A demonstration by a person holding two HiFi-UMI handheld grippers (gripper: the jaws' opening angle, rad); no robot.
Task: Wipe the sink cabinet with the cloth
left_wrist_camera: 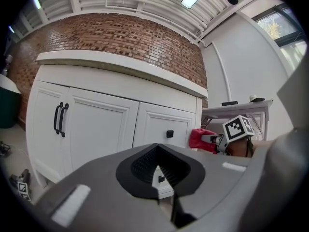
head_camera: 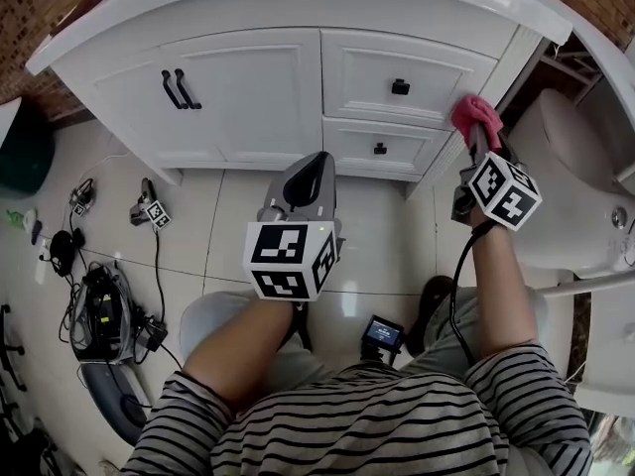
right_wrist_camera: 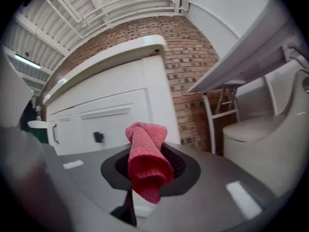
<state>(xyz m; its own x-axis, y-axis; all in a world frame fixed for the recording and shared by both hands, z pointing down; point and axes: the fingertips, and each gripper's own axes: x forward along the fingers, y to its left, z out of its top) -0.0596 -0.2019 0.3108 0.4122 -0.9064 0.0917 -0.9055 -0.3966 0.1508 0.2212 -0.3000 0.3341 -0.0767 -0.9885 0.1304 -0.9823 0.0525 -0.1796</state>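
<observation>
The white sink cabinet (head_camera: 248, 87) has two doors with black handles and two drawers with black knobs. A pink cloth (head_camera: 474, 114) is bunched at the cabinet's right corner post, beside the upper drawer. My right gripper (head_camera: 480, 139) is shut on it. In the right gripper view the cloth (right_wrist_camera: 145, 163) sticks up out of the jaws in front of the cabinet (right_wrist_camera: 116, 110); I cannot tell if it touches. My left gripper (head_camera: 306, 181) hovers over the floor in front of the lower drawer, shut and empty. In the left gripper view it (left_wrist_camera: 157, 151) points at the cabinet (left_wrist_camera: 96, 124).
A white toilet (head_camera: 566, 186) stands close on the right, with a metal stand (right_wrist_camera: 222, 110) behind it. Cables and devices (head_camera: 99, 305) lie on the tiled floor at left, near a dark green bin (head_camera: 25, 152). A small screen device (head_camera: 382, 333) lies between the person's knees.
</observation>
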